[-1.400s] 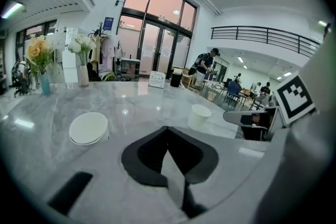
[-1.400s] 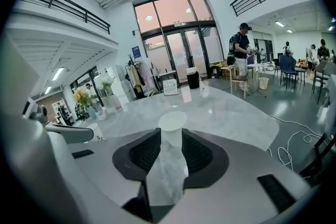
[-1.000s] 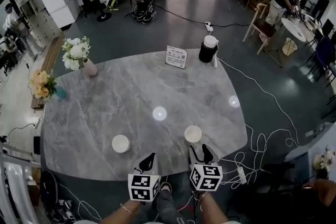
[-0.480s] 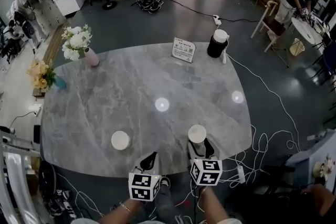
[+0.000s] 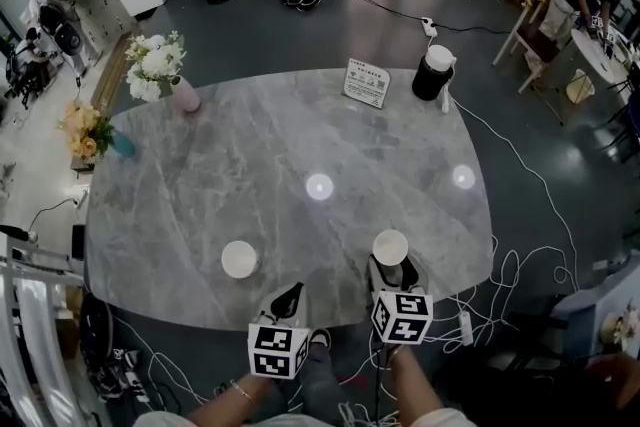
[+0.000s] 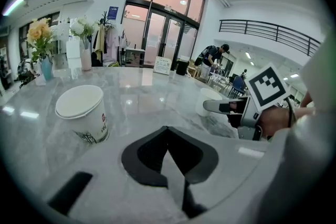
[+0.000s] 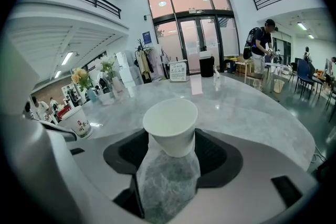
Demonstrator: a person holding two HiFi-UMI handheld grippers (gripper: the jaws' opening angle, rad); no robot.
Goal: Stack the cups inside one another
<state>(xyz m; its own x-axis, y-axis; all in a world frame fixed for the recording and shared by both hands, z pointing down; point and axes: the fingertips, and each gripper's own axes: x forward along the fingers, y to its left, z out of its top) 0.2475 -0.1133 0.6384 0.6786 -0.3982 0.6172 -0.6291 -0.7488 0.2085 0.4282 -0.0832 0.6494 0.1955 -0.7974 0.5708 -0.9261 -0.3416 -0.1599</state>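
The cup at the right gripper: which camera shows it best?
The right gripper view: the cup fills the middle, rim and inside plain. The head view shows it small from above; the left gripper view, small and far off.

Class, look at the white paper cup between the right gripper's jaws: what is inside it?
Inside the white paper cup only bare white wall shows, no other cup or contents; its near rim covers part of the bottom.

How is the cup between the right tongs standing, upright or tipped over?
Upright: the cup rests base-down on the table, its open mouth facing up.
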